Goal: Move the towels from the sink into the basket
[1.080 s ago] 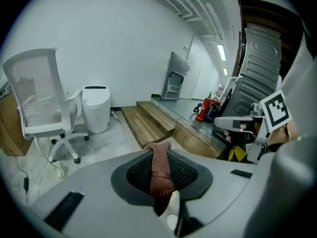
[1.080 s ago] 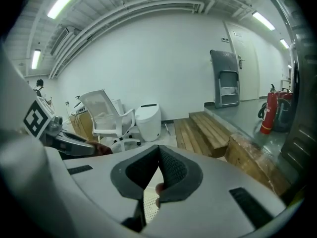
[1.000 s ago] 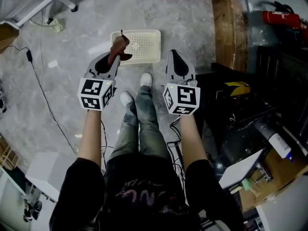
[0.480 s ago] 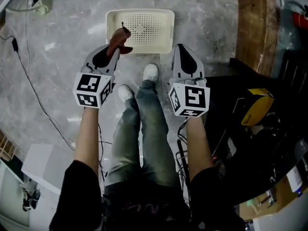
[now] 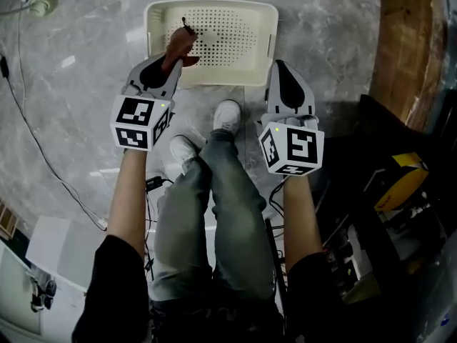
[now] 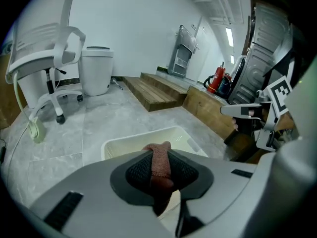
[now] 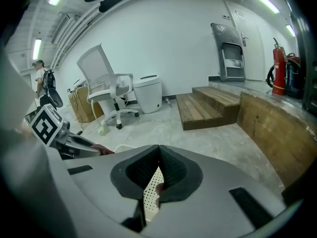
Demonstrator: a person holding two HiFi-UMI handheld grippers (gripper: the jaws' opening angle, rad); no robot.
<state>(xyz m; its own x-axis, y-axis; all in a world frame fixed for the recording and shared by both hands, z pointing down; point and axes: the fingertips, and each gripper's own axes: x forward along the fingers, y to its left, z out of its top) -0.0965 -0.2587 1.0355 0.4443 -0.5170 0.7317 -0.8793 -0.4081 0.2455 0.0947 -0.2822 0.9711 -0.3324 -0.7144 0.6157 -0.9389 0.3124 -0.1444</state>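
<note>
While the head view is looking steeply down, the left tool (image 5: 170, 66) is gripping a small reddish-brown towel (image 5: 178, 43) just above the near left corner of the cream basket (image 5: 270, 28), which is sitting on the grey floor (image 5: 86, 84) in front of the person's shoes; the right tool (image 5: 283, 67) is hovering beside the basket's near right corner, and no sink is showing anywhere. Its jaws having just been opening a little, the left tool is nonetheless pinching the towel between its pads in the left tool view, where the towel (image 6: 159, 158) is bulging up past the pads as a folded ridge and hanging down limply toward the basket's rim (image 6: 119, 144). Judging by that droop and its nubbly weave, the towel is looking light, soft and easy to keep hold of, not fragile at all; a bunched fold near its middle is seeming the best place to pinch, since a loose corner could be draping over the rim or catching on a pad at release. This view is also showing a white chair (image 6: 44, 58) and wooden steps (image 6: 153, 88) beyond the basket, which the head view is cropping out. The right tool view is showing what the head view cannot: the right tool's pads are meeting at their tips with nothing between them, and the basket's perforated wall (image 7: 147, 197) is showing through the gap lower down.
</note>
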